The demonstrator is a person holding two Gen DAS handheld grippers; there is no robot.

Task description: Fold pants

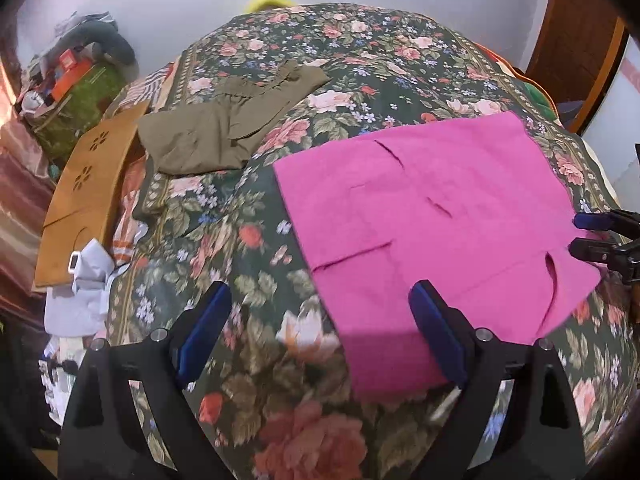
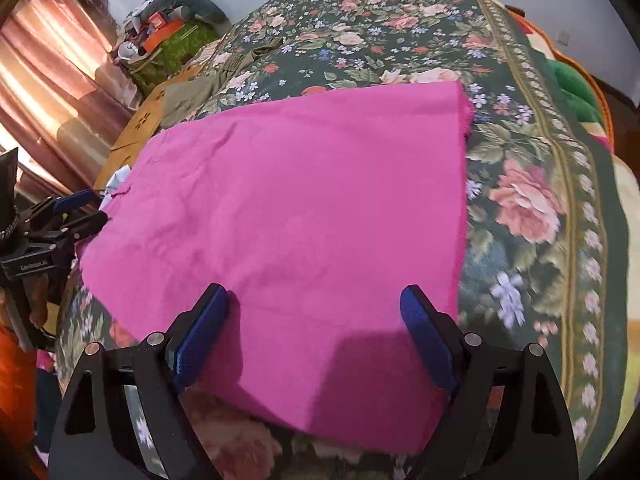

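The pink pants [image 1: 432,216] lie flat and folded on the floral bedspread [image 1: 256,272]. They fill the middle of the right wrist view [image 2: 304,208]. My left gripper [image 1: 320,292] hovers open over the pants' left edge; its right finger [image 1: 436,328] is above the pink cloth, its left finger over the bedspread. My right gripper [image 2: 314,292] hangs open above the near part of the pants, with nothing pinched. Each gripper shows at the other view's edge: the right gripper [image 1: 578,234] by the pants' right corner, the left gripper [image 2: 90,210] by their left corner, both open.
Olive pants [image 1: 224,128] lie crumpled at the far left of the bed. A brown wooden board [image 1: 88,184] and pale cloth [image 1: 84,292] sit past the bed's left edge, with a clutter pile [image 1: 76,92] behind. A green and orange blanket [image 2: 576,88] lies at the right.
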